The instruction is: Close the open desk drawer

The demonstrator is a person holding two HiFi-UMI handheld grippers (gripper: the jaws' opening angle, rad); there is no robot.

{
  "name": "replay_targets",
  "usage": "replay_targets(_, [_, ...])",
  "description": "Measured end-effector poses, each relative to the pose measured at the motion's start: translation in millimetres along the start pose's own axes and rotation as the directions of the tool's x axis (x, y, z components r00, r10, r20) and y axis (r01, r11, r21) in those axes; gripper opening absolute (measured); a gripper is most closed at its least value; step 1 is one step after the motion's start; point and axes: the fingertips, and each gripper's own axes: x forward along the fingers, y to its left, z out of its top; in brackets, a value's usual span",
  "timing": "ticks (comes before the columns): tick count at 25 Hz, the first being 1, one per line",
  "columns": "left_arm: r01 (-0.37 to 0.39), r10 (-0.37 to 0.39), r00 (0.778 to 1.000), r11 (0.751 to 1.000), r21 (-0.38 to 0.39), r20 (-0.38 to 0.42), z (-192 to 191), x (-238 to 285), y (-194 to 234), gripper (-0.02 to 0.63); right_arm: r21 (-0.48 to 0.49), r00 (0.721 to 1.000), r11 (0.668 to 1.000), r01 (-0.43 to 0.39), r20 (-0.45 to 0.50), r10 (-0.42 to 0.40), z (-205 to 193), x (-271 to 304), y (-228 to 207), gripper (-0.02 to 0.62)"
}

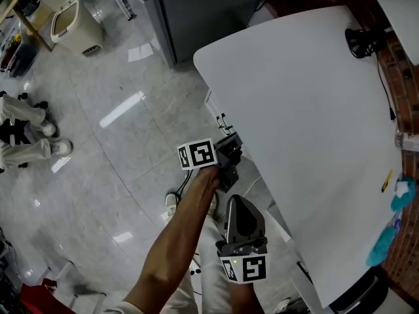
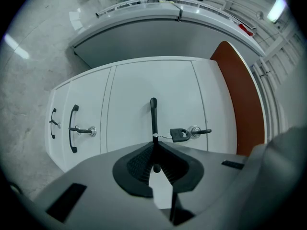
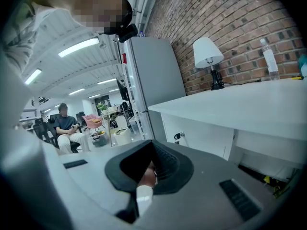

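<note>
When seen from the head view: white desk [image 1: 308,110] across the right half of the frame, grey floor [image 1: 111,149] at left. At lower centre, left gripper [image 1: 229,152] up against the desk's front edge, carried on a bare arm [image 1: 177,241]. Just below it, right gripper [image 1: 239,205], pointing up-frame and clear of the desk. In the left gripper view: jaws closed tight on the black handle [image 2: 153,114] of a white drawer [image 2: 158,80] at frame centre, with the handle's lower end pinched between the pads. Just right of the handle, a key [image 2: 181,135] in the lock. At left of frame, two narrower drawer fronts [image 2: 88,104] with black handles of their own. Extent of the drawer's opening: cannot tell from here. In the right gripper view: jaws drawn together at lower centre with nothing gripped, only a blurred pale patch behind the slit. Across the right, the desk's edge; above it, lamp [image 3: 207,51] and brick wall [image 3: 230,23]; at far left, a seated person [image 3: 67,128].
</note>
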Motion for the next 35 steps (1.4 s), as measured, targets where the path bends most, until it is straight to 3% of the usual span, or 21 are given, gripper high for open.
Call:
replay_targets(13, [0.003,-0.002,1.000,0.997,-0.074,0.020,-7.3,-15.7,5.4,0.034,-0.004,1.000,1.000,-0.001,0.016,0.001,12.8,2.3,9.7,0.002])
replay_targets(21, [-0.042,0.044,0.999,0.995,-0.093,0.022,-16.7,-43.8,20.6,0.037,-0.004,1.000,1.000,0.001,0.009,-0.001,14.4,0.2,10.7,0.002])
replay_targets(25, [-0.042,0.043,0.998,0.999,-0.035,0.036,-8.5,-59.9,16.9,0.009,-0.007,1.000,1.000,-0.003,0.018,0.003,17.4,3.8,14.0,0.002])
replay_targets(31, [0.011,-0.007,0.997,0.999,-0.045,0.081,3.0,-81.2,-6.7,0.008,0.010,1.000,1.000,-0.017,0.007,0.017,19.0,6.8,23.6,0.002])
replay_targets(35, [0.025,-0.025,0.994,1.000,0.000,0.105,15.8,-98.0,-27.8,0.008,0.006,0.999,0.999,-0.033,0.012,0.033,26.1,8.9,35.3,0.002])
